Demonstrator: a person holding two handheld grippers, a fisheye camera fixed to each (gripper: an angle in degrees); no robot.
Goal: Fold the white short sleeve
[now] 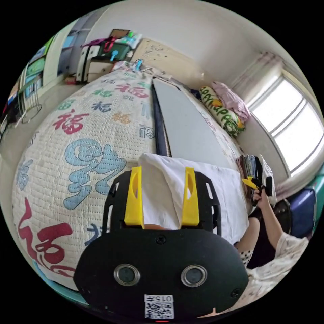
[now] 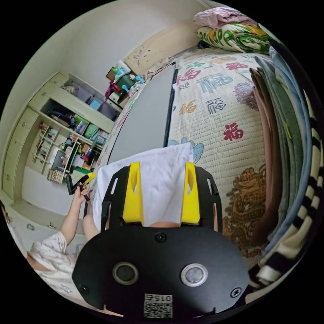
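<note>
The white short sleeve (image 1: 216, 189) lies flat as a folded rectangle on the patterned bed cover, across the near end of a grey board (image 1: 185, 125). My left gripper (image 1: 163, 194) hovers over one end of it, its yellow jaws wide apart and open, with white cloth showing between them. My right gripper (image 2: 162, 192) hangs over the other end of the short sleeve (image 2: 158, 179), jaws likewise spread and open. A hand holds each gripper: the right gripper (image 1: 256, 184) appears small in the left gripper view, and the left gripper (image 2: 79, 184) in the right gripper view.
A stack of folded clothes (image 2: 287, 152) stands on the bed close to the right gripper. Rolled bedding (image 1: 226, 108) lies by the window. Shelves (image 2: 67, 135) and cluttered furniture (image 1: 101, 57) line the walls. A person's patterned sleeve (image 1: 287, 253) is at the bed's edge.
</note>
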